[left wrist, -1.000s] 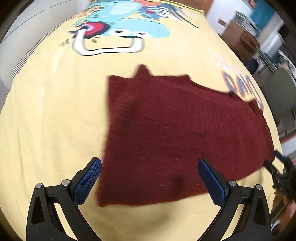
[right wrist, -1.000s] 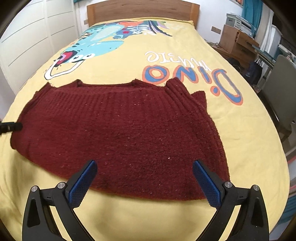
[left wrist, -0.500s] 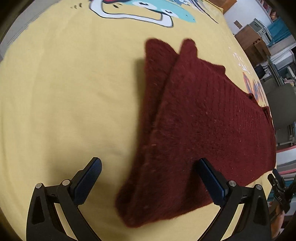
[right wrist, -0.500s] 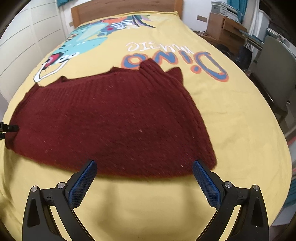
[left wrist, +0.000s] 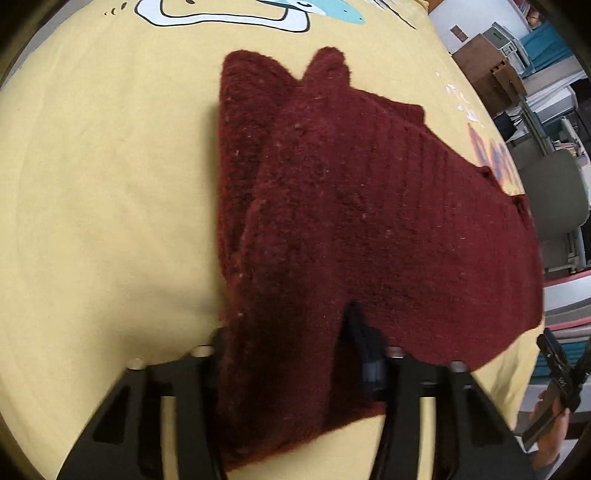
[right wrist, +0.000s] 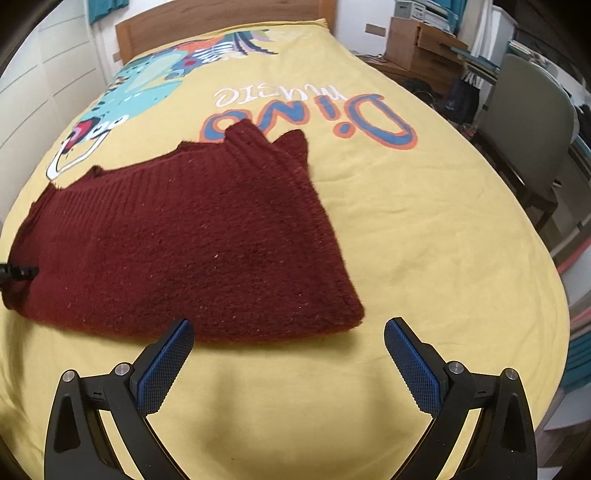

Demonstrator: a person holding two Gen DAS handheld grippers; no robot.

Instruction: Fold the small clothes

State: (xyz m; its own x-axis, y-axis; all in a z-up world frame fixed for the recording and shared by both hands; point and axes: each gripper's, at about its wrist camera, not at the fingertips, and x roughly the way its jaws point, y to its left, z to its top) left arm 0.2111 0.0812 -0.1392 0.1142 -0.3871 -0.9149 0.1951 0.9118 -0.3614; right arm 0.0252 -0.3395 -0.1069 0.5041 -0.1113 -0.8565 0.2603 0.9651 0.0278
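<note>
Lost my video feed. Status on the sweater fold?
Left gripper just closed on maroon sweater's corner. Right gripper open, short of its edge. Nothing blocking.

A child's bedroom at home

A bed [right wrist: 424, 229] with a wooden headboard [right wrist: 221, 22] wears a yellow cover printed with a cartoon dinosaur [right wrist: 147, 85]; white wardrobe doors [right wrist: 44, 81], a cluttered wooden desk [right wrist: 417, 40] and a grey-green chair [right wrist: 528, 122] stand around it.

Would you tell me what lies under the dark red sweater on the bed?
The sweater lies on a yellow printed bedspread, which shows all around it. It covers part of the blue lettering. Whatever else is beneath the sweater cannot be seen.
</note>
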